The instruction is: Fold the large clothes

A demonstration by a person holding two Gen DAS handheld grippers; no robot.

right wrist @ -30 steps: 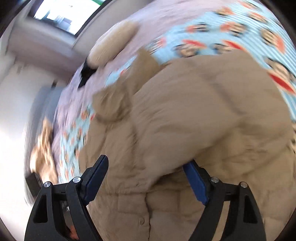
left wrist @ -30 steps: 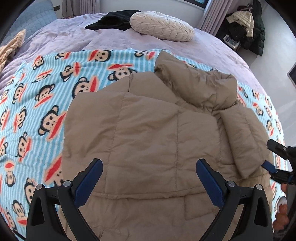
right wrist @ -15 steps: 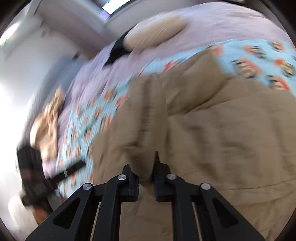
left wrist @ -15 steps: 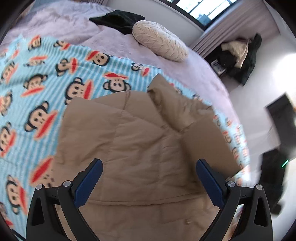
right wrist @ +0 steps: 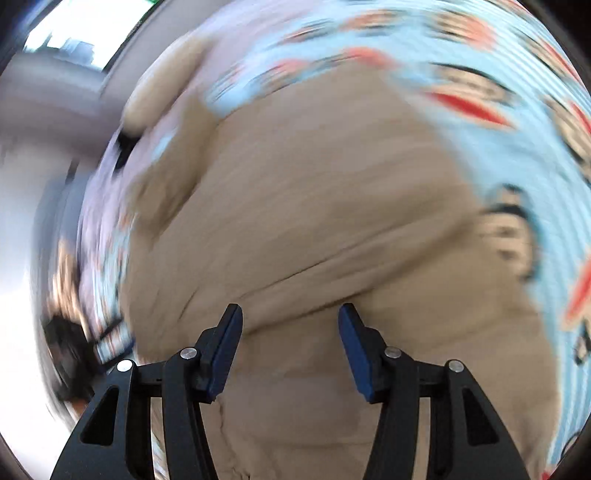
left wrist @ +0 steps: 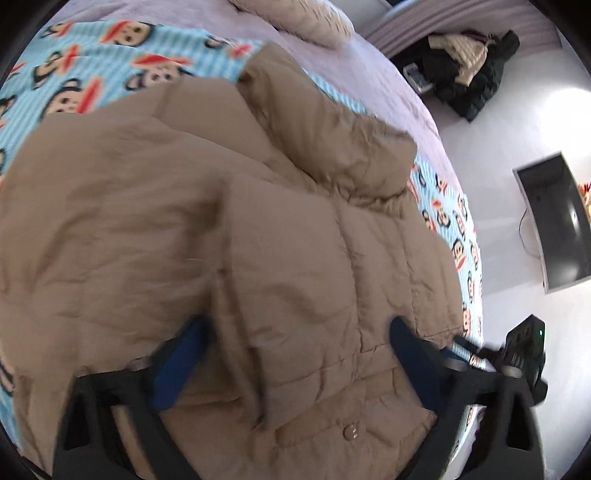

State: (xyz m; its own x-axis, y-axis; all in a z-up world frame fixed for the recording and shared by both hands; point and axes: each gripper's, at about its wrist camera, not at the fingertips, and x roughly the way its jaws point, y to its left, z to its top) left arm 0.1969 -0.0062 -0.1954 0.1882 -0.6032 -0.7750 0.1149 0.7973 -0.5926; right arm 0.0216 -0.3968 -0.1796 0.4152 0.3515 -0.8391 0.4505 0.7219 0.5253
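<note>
Right gripper (right wrist: 290,343) released sleeve, jaws apart; left gripper (left wrist: 295,365) wide over tan jacket (left wrist: 207,236); right view motion-blurred.

A blue striped blanket (left wrist: 110,62) printed with monkey faces covers the bed, lying over a lilac bedspread (left wrist: 391,77). A cream pillow (left wrist: 306,18) rests on the bedspread at the far side. On the white floor (left wrist: 491,140) past the bed sits a pile of dark and cream clothes (left wrist: 469,70). A dark monitor (left wrist: 557,221) lies nearer on the floor, with a thin cable at its edge. The right wrist view is blurred, showing the blanket (right wrist: 480,122) and the pillow (right wrist: 162,88).
</note>
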